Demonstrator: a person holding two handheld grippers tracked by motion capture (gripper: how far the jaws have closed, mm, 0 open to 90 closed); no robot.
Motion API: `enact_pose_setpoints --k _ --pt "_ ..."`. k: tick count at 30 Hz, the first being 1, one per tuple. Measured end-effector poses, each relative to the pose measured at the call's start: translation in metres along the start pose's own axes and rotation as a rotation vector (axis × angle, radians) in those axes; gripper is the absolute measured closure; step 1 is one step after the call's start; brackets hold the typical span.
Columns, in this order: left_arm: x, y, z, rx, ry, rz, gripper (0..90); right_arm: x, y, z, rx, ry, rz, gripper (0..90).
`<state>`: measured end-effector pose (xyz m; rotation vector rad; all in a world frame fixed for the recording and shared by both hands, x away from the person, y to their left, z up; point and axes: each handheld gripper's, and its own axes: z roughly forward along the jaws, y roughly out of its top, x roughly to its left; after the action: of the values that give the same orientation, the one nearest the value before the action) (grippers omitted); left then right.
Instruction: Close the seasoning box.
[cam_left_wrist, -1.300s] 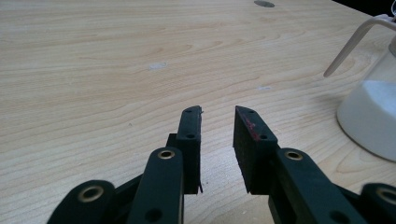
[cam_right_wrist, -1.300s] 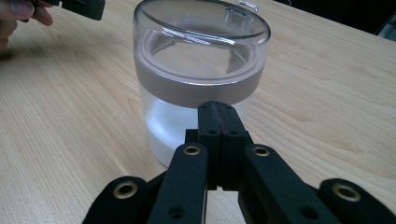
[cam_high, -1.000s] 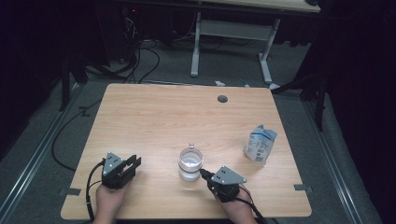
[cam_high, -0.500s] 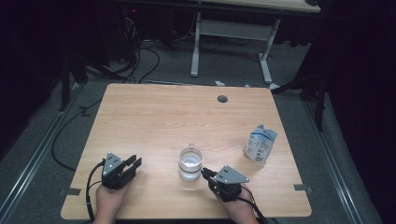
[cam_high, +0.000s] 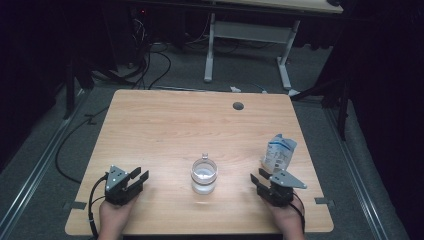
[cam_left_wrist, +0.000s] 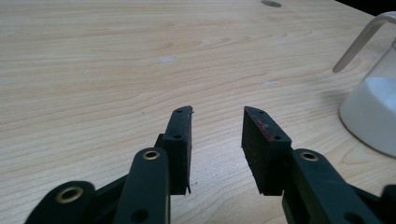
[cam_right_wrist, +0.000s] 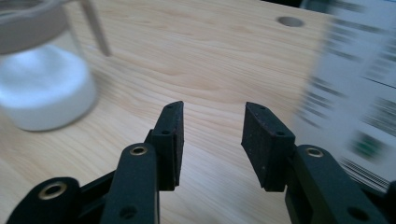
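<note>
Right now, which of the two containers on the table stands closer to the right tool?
The crumpled white pouch with blue print, just beyond the right tool. The glass jar holding white powder stands farther away, at the table's middle between both tools.

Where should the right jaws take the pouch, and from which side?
Probably the upper body of the pouch, just below its crumpled top, coming from the near side where the right gripper already sits, open with nothing between the jaws. It stands upright and narrow, so its flat faces suit a pinch; it may be soft.
</note>
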<state>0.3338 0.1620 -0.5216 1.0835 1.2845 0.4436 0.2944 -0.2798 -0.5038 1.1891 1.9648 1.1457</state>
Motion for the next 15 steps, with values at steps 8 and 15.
enact_pose_setpoints --k 8,15 --pt "0.011 0.004 -0.009 -0.007 0.025 0.025 59.8 -0.044 -0.021 -0.037 -0.011 -0.109 0.072 54.1" --pt "0.012 0.006 -0.018 -0.013 0.02 0.049 50.5 -0.047 -0.03 -0.045 -0.004 -0.121 0.09 49.1"
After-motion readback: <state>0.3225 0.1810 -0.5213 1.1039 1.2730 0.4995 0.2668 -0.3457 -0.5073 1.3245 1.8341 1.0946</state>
